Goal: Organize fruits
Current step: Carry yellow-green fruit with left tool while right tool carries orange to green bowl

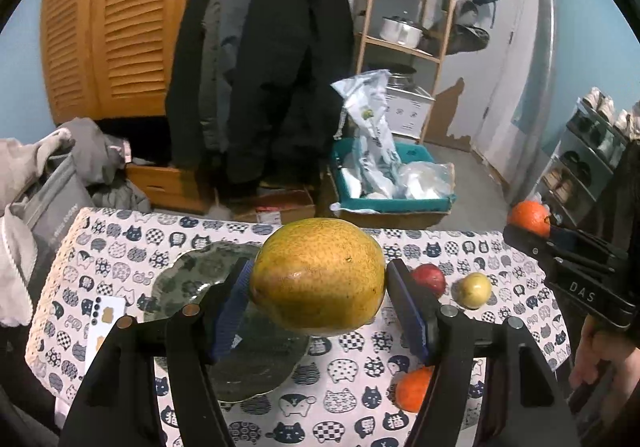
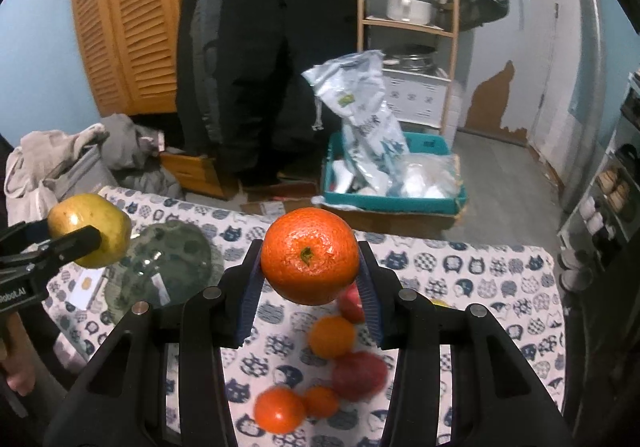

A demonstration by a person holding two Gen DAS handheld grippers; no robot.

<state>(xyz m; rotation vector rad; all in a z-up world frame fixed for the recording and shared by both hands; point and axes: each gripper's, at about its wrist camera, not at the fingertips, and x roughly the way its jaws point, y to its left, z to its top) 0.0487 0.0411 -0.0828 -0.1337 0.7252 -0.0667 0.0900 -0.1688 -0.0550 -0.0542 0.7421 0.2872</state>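
My left gripper (image 1: 318,283) is shut on a big yellow-green mango (image 1: 318,277) and holds it above a dark green plate (image 1: 192,275) on the cat-print cloth. My right gripper (image 2: 310,263) is shut on an orange (image 2: 310,261) held above the table. The right gripper with its orange (image 1: 529,217) shows at the right of the left wrist view. The left gripper's mango (image 2: 90,229) shows at the left of the right wrist view, near the plate (image 2: 176,259). Loose on the cloth lie a red apple (image 1: 430,279), a small yellow fruit (image 1: 475,290) and an orange (image 1: 412,389).
Under the right gripper lie several oranges (image 2: 332,335) and red apples (image 2: 360,375). A white card (image 1: 104,327) lies left of the plate. Beyond the table are a teal bin with bags (image 1: 392,183), hanging coats (image 1: 272,59), a wooden shelf (image 1: 404,27) and piled clothes (image 1: 48,167).
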